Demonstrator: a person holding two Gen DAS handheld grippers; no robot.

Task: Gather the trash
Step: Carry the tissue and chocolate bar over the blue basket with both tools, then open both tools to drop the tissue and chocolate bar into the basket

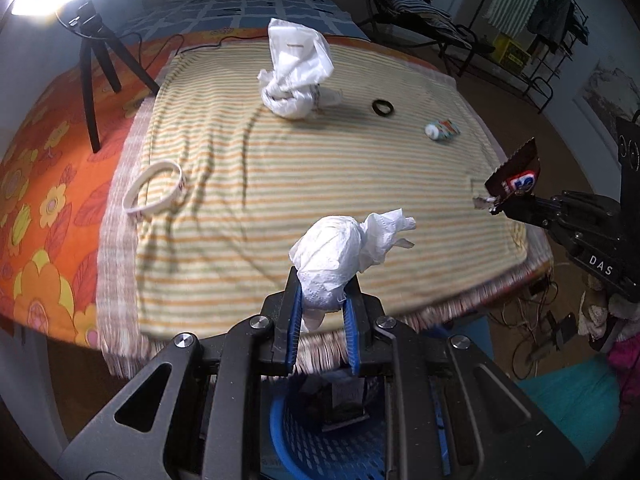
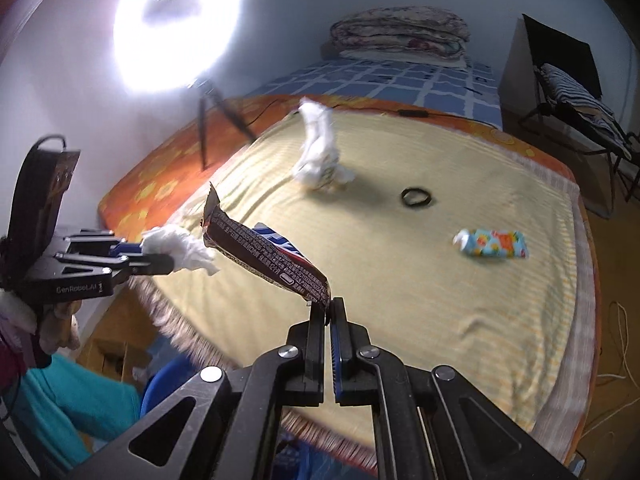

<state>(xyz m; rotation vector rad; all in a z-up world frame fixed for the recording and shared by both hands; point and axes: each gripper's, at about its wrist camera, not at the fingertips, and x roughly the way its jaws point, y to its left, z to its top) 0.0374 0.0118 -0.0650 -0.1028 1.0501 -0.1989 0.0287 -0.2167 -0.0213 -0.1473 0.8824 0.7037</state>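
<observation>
My left gripper (image 1: 324, 284) is shut on a crumpled white tissue (image 1: 340, 252) and holds it above the bed's near edge; it also shows at the left of the right wrist view (image 2: 176, 246). My right gripper (image 2: 329, 306) is shut on one end of a brown candy bar wrapper (image 2: 264, 256), held in the air; it appears at the right of the left wrist view (image 1: 516, 184). A white plastic bag (image 1: 296, 76) stands crumpled at the far middle of the striped blanket (image 1: 320, 172). A small colourful tube (image 2: 492, 244) lies to the right. A blue basket (image 1: 320, 452) sits below the left gripper.
A black hair tie (image 1: 383, 107) lies near the bag. A white wristband (image 1: 154, 194) lies at the blanket's left edge. A ring light on a tripod (image 1: 96, 76) stands on the orange sheet. A rack and chair (image 1: 520, 40) stand at the far right.
</observation>
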